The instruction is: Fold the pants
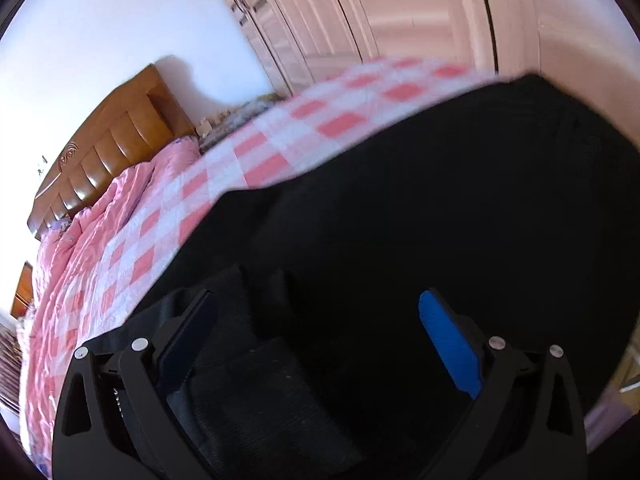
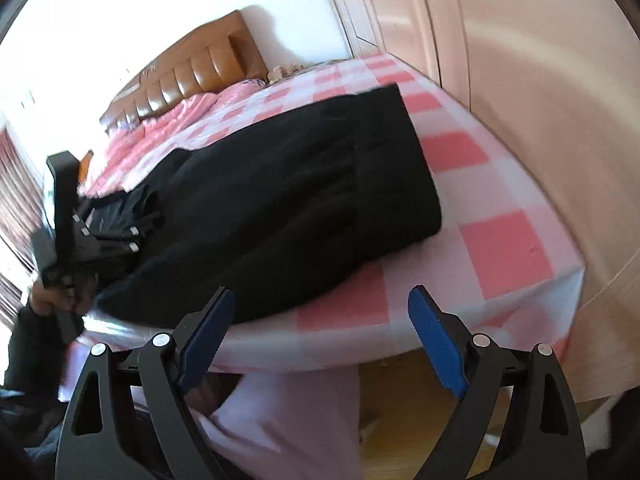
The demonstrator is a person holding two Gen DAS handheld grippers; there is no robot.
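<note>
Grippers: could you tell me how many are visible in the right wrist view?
2. The right gripper sits open at the bottom edge, off the pants; the left gripper is at the left, over the pants' end.

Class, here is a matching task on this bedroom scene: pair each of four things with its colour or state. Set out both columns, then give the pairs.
Things:
1. pants
2. bedsheet
3. headboard
4. right hand-held gripper

Descriptions:
A. brown, padded
B. open, holding nothing
C. black, lying on the bed
D. pink and white checks

Pairs: 1-C, 2-D, 3-A, 4-B
</note>
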